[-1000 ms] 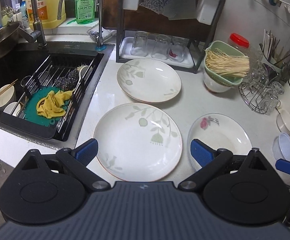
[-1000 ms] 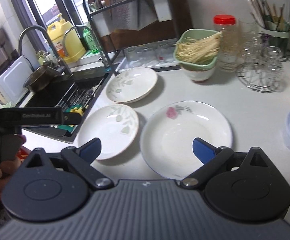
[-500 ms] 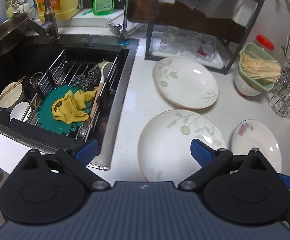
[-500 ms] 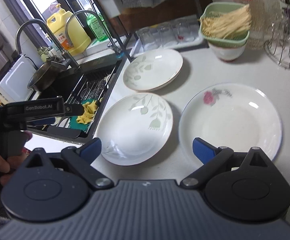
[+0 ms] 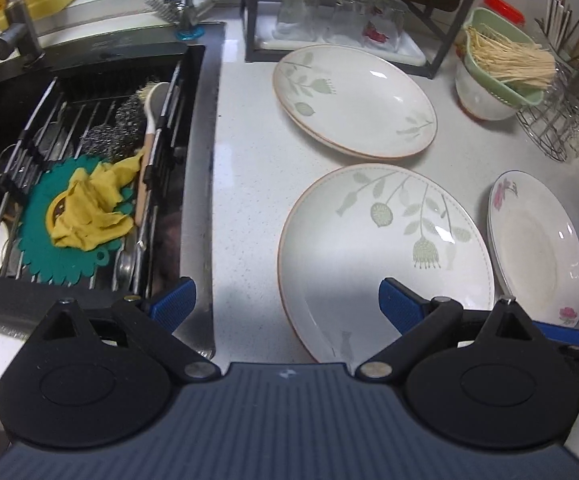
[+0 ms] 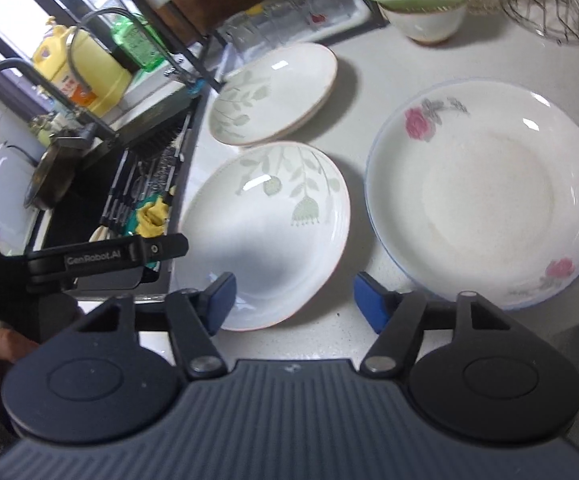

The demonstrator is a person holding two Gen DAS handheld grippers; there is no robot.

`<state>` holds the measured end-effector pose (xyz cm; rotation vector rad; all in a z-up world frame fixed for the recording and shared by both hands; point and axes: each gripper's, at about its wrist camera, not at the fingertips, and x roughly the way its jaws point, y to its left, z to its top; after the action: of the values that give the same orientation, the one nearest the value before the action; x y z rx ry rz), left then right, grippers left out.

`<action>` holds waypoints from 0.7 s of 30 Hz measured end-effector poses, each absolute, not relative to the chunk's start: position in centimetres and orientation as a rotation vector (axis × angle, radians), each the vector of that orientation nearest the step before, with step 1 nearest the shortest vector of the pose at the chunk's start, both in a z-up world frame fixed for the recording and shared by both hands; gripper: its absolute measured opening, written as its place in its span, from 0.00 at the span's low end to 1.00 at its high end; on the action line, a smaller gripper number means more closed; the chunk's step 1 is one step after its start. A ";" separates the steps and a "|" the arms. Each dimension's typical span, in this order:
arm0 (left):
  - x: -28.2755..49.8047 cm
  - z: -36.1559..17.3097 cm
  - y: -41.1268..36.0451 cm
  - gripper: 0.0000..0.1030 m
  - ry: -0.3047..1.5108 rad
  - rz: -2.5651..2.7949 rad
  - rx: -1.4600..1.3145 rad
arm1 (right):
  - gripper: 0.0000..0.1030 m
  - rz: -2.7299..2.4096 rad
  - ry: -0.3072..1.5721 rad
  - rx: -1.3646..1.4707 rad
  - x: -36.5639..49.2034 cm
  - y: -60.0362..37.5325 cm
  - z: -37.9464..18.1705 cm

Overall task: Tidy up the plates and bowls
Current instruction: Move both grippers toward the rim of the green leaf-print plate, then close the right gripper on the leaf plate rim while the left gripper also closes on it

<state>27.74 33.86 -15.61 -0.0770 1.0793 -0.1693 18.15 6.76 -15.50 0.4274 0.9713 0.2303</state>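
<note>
Three plates lie on the white counter. A near leaf-patterned plate sits in the middle, a far leaf-patterned plate behind it, and a rose-patterned plate to the right. My left gripper is open and empty, low over the near plate's left rim and the counter by the sink. My right gripper is open and empty, over the near plate's front right edge.
A black sink with a rack, green mat, yellow cloth and small bowls lies left. A dish rack with glasses, a green bowl of noodles and a wire glass holder stand behind. The left gripper's body shows in the right wrist view.
Both grippers moved forward and down toward the near leaf plate. The left one shifted left toward the sink edge; the right one shifted left off the rose plate. Both stayed open.
</note>
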 end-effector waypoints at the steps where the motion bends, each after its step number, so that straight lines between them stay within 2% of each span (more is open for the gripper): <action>1: 28.0 -15.8 34.0 0.96 1.079 -0.188 -0.088 | 0.61 0.214 0.978 0.438 18.3 6.8 -15.9; 4: 28.9 -16.5 34.2 0.96 1.086 -0.223 -0.087 | 0.60 0.170 0.982 0.466 18.5 7.0 -16.8; 6: 29.3 -16.8 34.2 0.96 1.092 -0.247 -0.080 | 0.56 0.149 0.989 0.479 18.6 7.2 -17.2; 12: 30.1 -17.7 34.0 0.90 1.102 -0.296 -0.063 | 0.51 0.105 0.980 0.500 19.0 7.7 -18.1; 13: 30.2 -17.8 34.0 0.88 1.106 -0.307 -0.075 | 0.50 0.094 0.977 0.503 19.1 7.7 -18.2; 16: 30.6 -18.1 33.8 0.80 1.106 -0.336 -0.086 | 0.37 0.063 0.977 0.504 19.6 7.8 -18.5; 19: 31.0 -18.3 33.8 0.71 1.113 -0.339 -0.097 | 0.34 0.045 0.961 0.520 19.9 7.8 -18.5; 21: 31.3 -18.5 34.0 0.61 1.114 -0.339 -0.109 | 0.30 0.047 0.959 0.522 20.2 8.0 -18.5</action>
<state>31.33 33.97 -18.49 -0.1088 1.1144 -0.3393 20.16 7.97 -18.52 0.5215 0.9592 0.0473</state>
